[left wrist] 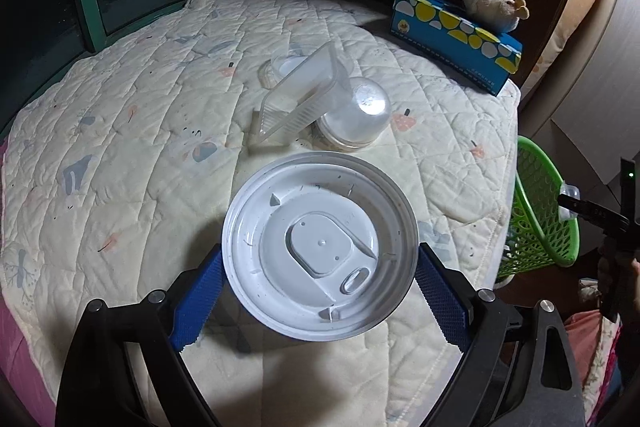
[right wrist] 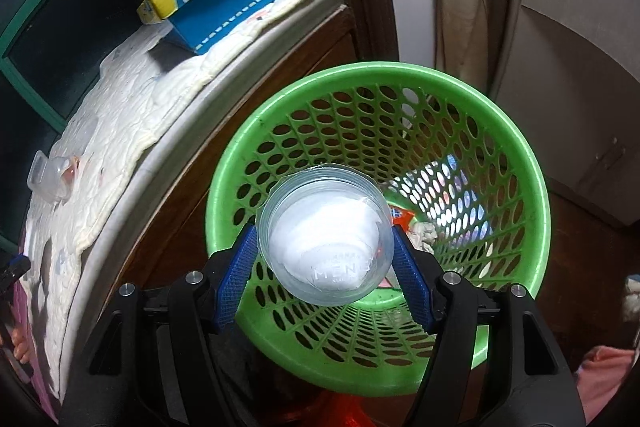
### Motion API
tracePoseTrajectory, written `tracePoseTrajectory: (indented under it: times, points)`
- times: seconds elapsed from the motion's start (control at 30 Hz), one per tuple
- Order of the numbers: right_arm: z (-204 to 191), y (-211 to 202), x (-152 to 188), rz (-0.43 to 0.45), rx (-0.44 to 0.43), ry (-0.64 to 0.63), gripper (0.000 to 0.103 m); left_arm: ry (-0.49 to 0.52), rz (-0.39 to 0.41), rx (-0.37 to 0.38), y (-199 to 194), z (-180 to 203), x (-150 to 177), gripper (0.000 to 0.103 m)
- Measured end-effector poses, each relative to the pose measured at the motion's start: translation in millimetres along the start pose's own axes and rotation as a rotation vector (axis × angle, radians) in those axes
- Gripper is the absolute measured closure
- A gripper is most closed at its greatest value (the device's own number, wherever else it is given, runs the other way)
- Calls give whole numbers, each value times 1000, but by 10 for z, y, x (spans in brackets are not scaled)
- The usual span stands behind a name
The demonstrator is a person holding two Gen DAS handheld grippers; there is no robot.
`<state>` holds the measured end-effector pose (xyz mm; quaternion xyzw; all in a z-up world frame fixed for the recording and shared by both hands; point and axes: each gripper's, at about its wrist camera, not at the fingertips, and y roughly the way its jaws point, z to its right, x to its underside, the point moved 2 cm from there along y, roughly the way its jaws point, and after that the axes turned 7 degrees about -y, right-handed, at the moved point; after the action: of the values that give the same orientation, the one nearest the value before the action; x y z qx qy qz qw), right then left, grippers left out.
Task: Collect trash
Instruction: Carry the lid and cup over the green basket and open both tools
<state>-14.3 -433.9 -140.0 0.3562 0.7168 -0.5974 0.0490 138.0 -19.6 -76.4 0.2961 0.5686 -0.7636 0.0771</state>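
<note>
The right gripper (right wrist: 324, 259) is holding a clear cup (right wrist: 324, 239), fingers clamping its sides, over the green basket (right wrist: 532, 187) at its six-o'clock rim; it should be released well inside. The left gripper (left wrist: 320, 299), fingers spread wide, is bracketing a white lid (left wrist: 320, 247) on the bed (left wrist: 120, 115).

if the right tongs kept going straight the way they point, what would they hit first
Probably the inside of the green basket: the right tongs, holding a clear cup, point down into its mouth. Depth is unclear.
</note>
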Motion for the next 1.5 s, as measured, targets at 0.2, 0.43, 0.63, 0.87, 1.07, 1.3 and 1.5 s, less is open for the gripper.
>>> tracePoseTrajectory:
  times: [0.2, 0.43, 0.63, 0.87, 1.07, 1.3, 1.5]
  points:
    - [170, 177, -58, -18, -3, 34, 36, 28, 29, 33, -153, 277, -56, 15]
    - [331, 254, -151, 2, 15, 45, 28, 78, 36, 88, -185, 703, -115, 15]
    - [418, 86, -160, 30, 9, 48, 28, 134, 21, 153, -99, 1170, -201, 15]
    - [437, -282, -87, 74, 24, 32, 28, 223, -8, 235, 107, 1833, -280, 15]
    - [444, -611, -36, 140, 20, 33, 28, 281, -47, 286, 355, 2395, -278, 15]
    - [504, -884, 42, 189, 6, 48, 28, 326, -104, 317, 652, 2920, -216, 14]
    - [592, -937, 125, 199, -6, 79, 28, 349, -146, 315, 872, 3206, -131, 14]
